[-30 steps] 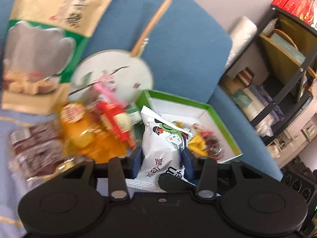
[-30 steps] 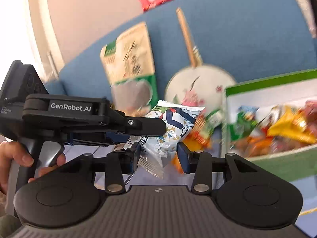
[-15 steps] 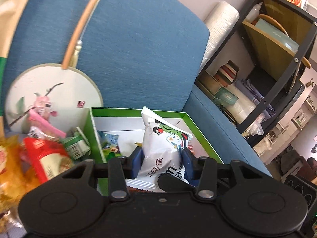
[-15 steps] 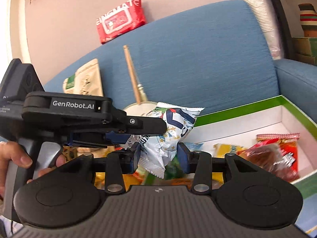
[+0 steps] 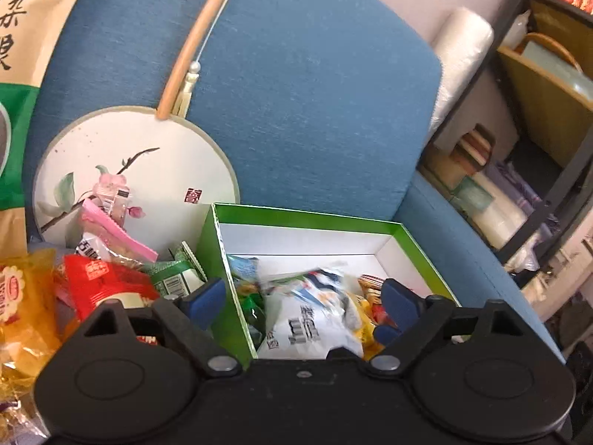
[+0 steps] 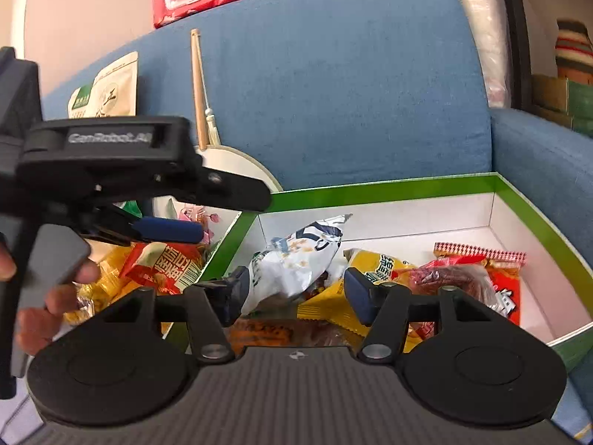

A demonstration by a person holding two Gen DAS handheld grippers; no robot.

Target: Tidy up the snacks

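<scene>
A green box with a white inside sits on the blue sofa and holds several snack packets. My left gripper is open above the box's left wall; a white packet lies blurred in the box between its fingers. My right gripper is open over the box; a white and blue packet lies between its fingers, touching the left pad. The left gripper's body shows at the left of the right wrist view.
Loose snacks, red and yellow, lie left of the box. A round painted fan leans on the sofa back. A large tan bag stands far left. A black shelf stands to the right.
Both grippers have opened and let go of their white packets, which now lie in the green box. Both views have shifted a little over the box.
</scene>
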